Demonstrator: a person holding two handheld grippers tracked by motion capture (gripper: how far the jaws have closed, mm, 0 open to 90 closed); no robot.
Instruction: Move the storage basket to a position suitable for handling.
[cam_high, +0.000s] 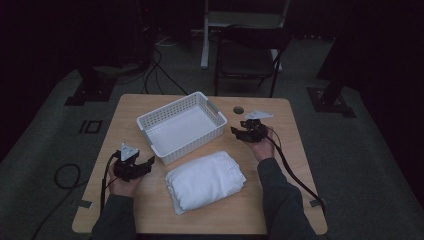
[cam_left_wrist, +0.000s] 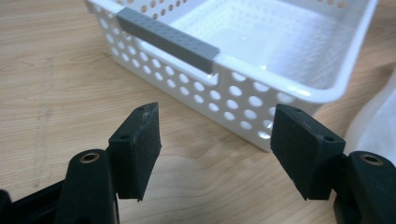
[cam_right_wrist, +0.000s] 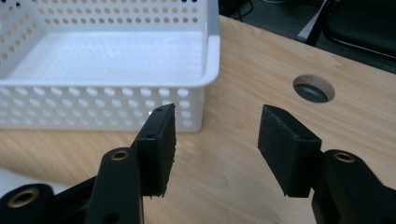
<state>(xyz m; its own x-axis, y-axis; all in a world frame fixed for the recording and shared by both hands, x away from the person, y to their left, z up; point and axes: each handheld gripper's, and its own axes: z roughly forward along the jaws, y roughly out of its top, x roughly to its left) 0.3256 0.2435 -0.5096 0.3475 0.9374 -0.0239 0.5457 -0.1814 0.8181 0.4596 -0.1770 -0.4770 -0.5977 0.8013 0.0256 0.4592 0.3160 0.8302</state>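
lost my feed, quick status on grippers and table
Left gripper open, right gripper open, both empty. Folded white cloth beside empty basket. Nothing in the way.

- We see a white basket whose walls carry a regular pattern of round holes; its floor is plain white.
- We note a grey bar set into the basket's rim, dotted with tiny holes.
- The folded cloth is plain white.
- The table is light wood with a fine, wavy grain.
- The left gripper and the right gripper have matt black pads, with brass-coloured rings at the screw holes.
- A grey three-cornered plate tops the left gripper.
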